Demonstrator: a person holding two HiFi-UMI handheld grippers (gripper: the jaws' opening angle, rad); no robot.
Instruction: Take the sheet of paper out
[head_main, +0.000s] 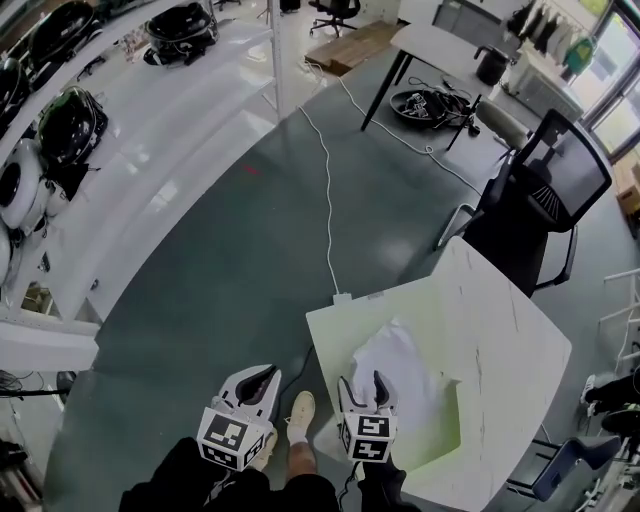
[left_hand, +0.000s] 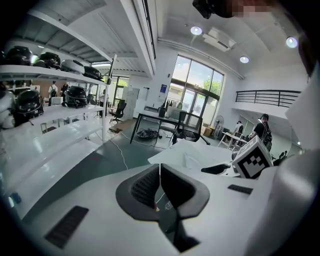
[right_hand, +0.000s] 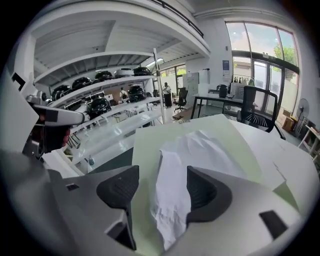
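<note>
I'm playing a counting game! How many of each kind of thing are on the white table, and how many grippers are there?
Grippers: 2, the left gripper and the right gripper
Crumpled white paper: 1
Pale green folder: 1
Total: 4

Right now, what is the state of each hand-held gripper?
Left hand-held gripper: closed, holding nothing.
Right hand-held gripper: open, paper between its jaws, not gripped.
</note>
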